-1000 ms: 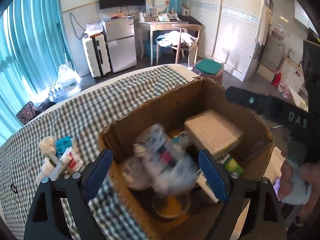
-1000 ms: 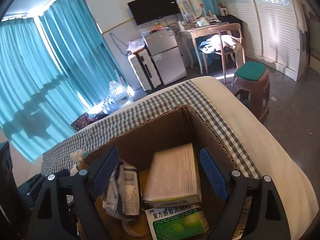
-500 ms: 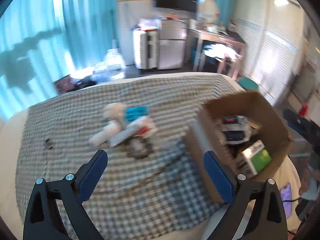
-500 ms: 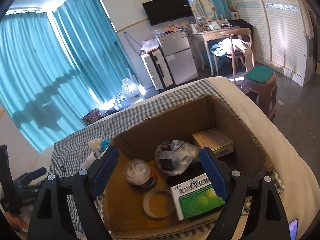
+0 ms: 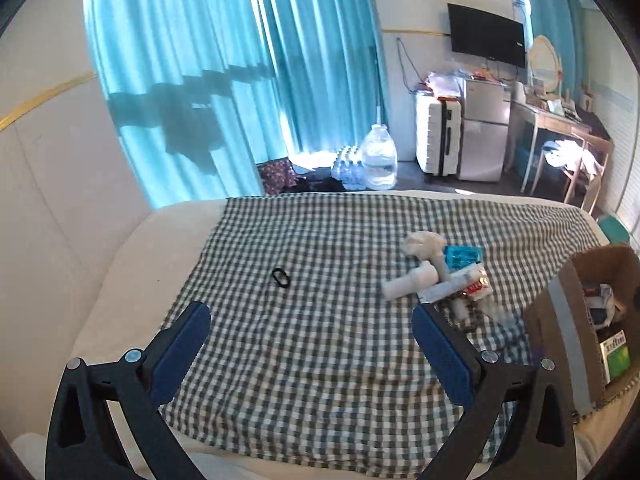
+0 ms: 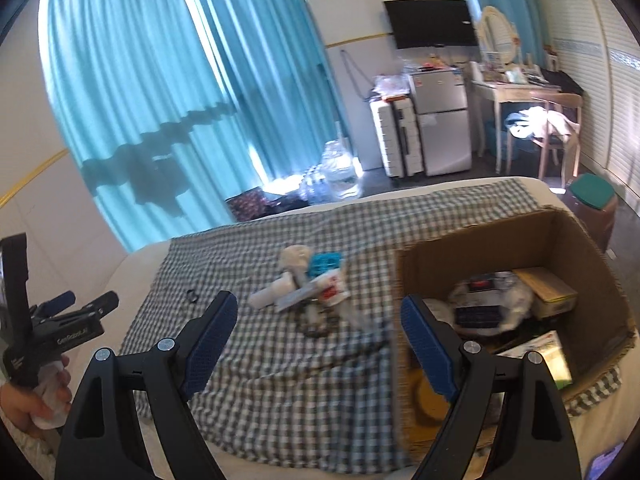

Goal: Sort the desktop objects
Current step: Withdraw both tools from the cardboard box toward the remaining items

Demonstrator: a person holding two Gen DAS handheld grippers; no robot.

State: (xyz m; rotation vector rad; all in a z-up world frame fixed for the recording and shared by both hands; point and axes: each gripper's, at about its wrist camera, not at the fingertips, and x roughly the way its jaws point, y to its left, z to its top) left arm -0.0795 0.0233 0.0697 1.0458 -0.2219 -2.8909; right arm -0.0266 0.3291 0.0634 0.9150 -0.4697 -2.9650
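Note:
A pile of small objects [image 5: 440, 276] lies on the checked cloth [image 5: 320, 352]: a white roll, a teal packet, a tube and a red-and-white pack; it also shows in the right wrist view [image 6: 308, 284]. A small black ring [image 5: 280, 278] lies apart to the left. A cardboard box [image 6: 592, 280] at the right holds a plastic bag, a tan box and a green box; its edge shows in the left wrist view [image 5: 560, 340]. My left gripper [image 5: 310, 338] is open and empty over the cloth. My right gripper [image 6: 316, 332] is open and empty, between pile and box.
The cloth covers a white bed [image 5: 132, 264] against a wall at the left. Beyond it stand teal curtains [image 5: 224, 80], water bottles [image 5: 378, 160], a suitcase and fridge [image 5: 480, 132], a desk with chair [image 6: 552, 120] and a stool [image 6: 592, 196].
Both grippers have swung left away from the box. The left one now faces the open cloth and the ring; the right one has pulled back from above the box toward the pile.

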